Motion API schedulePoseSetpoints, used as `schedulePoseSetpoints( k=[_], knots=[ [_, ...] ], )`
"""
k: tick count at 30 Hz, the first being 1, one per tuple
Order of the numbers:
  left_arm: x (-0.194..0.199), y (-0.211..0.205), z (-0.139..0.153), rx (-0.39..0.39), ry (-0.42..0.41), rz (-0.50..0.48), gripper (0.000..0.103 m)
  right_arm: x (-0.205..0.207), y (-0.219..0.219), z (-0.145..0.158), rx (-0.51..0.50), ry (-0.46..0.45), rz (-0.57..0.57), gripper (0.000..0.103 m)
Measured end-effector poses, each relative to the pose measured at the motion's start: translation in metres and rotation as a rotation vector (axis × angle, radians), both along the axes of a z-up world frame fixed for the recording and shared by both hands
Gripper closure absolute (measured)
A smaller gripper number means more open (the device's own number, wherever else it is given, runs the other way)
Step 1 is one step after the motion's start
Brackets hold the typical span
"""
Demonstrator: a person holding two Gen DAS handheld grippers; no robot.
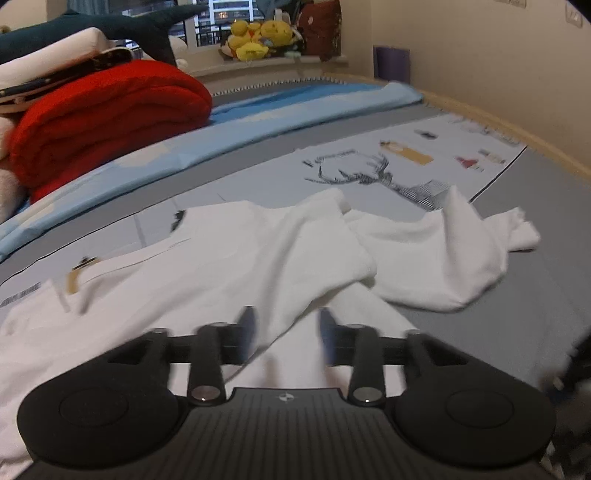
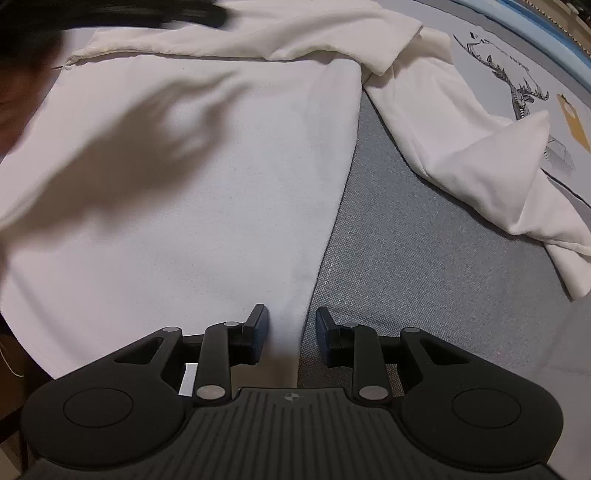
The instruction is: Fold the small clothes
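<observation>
No box, basket or other container shows in either view; everything lies loose on a grey bed cover (image 2: 424,258). The white garment (image 2: 203,203) is spread on that cover, its body flat and smooth, one side edge running down toward the right gripper (image 2: 290,334). A folded strip lies across the garment's far edge, and a sleeve (image 2: 480,162) trails off crumpled to the right, onto the cover and a printed sheet (image 1: 424,162) bearing a deer drawing.

The right gripper points steeply down with its jaws apart; the garment's side edge runs between them, but the pads do not visibly press on it. The left gripper (image 1: 288,334) (blurred in its own view) has its jaws parted over the garment, nothing clamped between them.

In the left wrist view a rolled red blanket (image 1: 107,122) sits at the far left on a light blue sheet (image 1: 295,110), with pale folded items and a dark plush toy (image 1: 122,26) piled on it. Yellow plush toys (image 1: 255,37) sit on the window ledge beyond. A dark blurred shape fills the upper left corner of the right wrist view, casting a shadow over the garment; what it is cannot be told.
</observation>
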State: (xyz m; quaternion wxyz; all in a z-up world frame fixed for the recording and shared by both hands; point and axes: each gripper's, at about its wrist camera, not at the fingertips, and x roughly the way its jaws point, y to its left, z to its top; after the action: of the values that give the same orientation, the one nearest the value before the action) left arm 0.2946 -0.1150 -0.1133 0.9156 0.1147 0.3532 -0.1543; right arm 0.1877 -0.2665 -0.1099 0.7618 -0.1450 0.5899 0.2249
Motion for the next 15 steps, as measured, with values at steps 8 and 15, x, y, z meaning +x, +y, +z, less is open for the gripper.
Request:
schedulePoseSetpoints(
  k=[8,15],
  knots=[
    [0.044,-0.020,-0.029,0.085,0.057,0.012,0.102,0.000,-0.001,-0.001,0.007,0.008,0.031,0.074],
    [0.012,0.140,0.045,0.011,-0.074,0.160,0.102,0.021,-0.008,0.001,0.058,0.013,0.023,0.074]
  ],
)
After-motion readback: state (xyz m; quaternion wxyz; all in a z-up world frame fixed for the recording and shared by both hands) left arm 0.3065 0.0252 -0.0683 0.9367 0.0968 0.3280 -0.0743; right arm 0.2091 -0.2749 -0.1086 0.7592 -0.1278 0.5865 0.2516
